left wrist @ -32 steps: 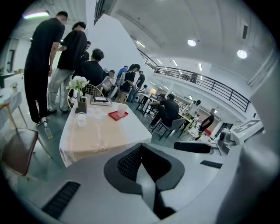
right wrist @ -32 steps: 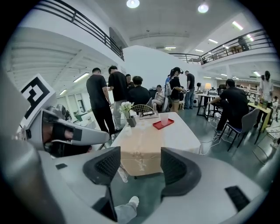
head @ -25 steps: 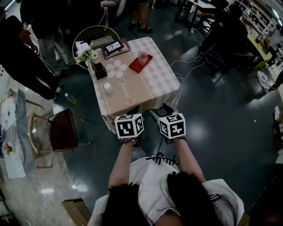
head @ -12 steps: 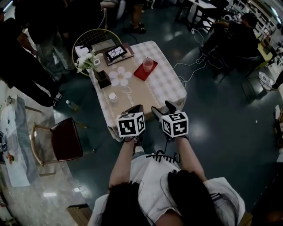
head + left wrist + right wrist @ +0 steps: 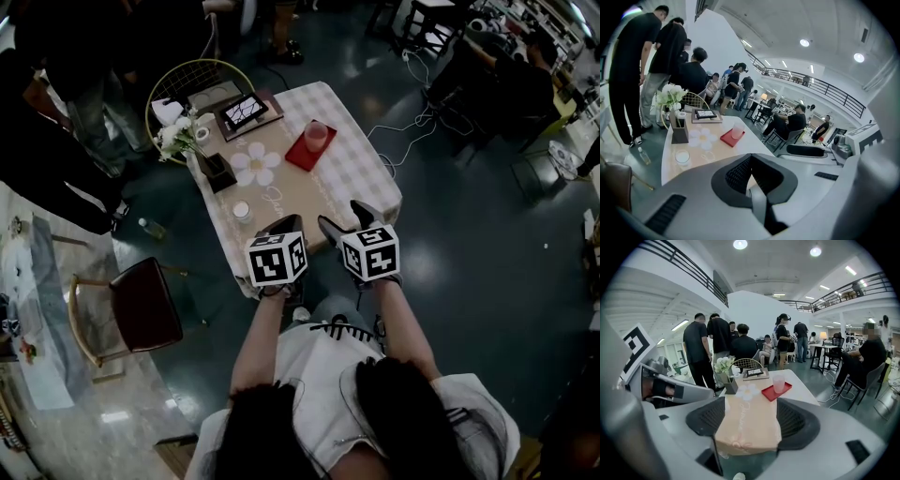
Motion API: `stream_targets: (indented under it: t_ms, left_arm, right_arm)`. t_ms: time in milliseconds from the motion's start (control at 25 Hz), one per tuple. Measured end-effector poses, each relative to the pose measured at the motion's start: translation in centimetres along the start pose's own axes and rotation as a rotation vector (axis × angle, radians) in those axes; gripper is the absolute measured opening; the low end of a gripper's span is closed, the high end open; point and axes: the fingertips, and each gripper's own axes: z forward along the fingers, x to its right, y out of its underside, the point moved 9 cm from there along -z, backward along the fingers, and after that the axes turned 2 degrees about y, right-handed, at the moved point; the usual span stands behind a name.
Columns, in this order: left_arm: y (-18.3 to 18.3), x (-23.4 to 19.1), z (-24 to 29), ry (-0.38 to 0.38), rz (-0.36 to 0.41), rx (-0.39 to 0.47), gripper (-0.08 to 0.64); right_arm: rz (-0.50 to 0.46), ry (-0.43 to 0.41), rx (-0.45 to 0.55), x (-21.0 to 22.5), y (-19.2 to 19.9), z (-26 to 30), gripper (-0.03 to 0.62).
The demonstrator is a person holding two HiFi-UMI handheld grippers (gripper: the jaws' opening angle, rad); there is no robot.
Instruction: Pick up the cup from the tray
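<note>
A pink translucent cup stands upright on a red tray at the far right part of a small table with a checked cloth. Both grippers hover above the table's near edge, well short of the cup. My left gripper has its jaws drawn together with nothing in them. My right gripper is open and its jaws are spreading wider, with only the table runner seen between them. The cup and tray lie ahead of the right gripper. The left gripper view shows the cup far ahead.
On the table are a white flower vase, a dark box, a tablet on a board, a flower-shaped mat and a small white glass. A wire chair stands behind, a dark chair to the left, with cables on the floor and people around.
Both grippers have moved forward, from before the table's near edge to above it. The right gripper's jaws have spread wider. The cup and tray have not moved on the table.
</note>
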Motion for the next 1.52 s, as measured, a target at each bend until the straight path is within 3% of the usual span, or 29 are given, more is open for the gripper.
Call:
stream_targets:
  t_ms: [360, 720, 1160, 1520]
  left_arm:
    - [-1.1, -2.0, 2.0, 0.0, -0.032, -0.017, 0.005]
    - [-5.1, -3.8, 6.7, -0.027, -0.056, -0.011, 0.005]
    - [-11.0, -5.5, 12.9, -0.09, -0.122, -0.018, 0.005]
    - [-13.2, -6.8, 17.3, -0.145, -0.149, -0.044, 0.005]
  right_arm:
    - [0.007, 0.001, -0.023, 1.4, -0.9, 2.7, 0.339]
    - [-0.017, -0.021, -0.057, 4.6, -4.1, 8.5, 0.342]
    - [-0.095, -0.058, -0.116, 9.8, -9.1, 16.1, 0.372]
    - [-0.173, -0.116, -0.172, 13.1, -11.5, 22.8, 0.4]
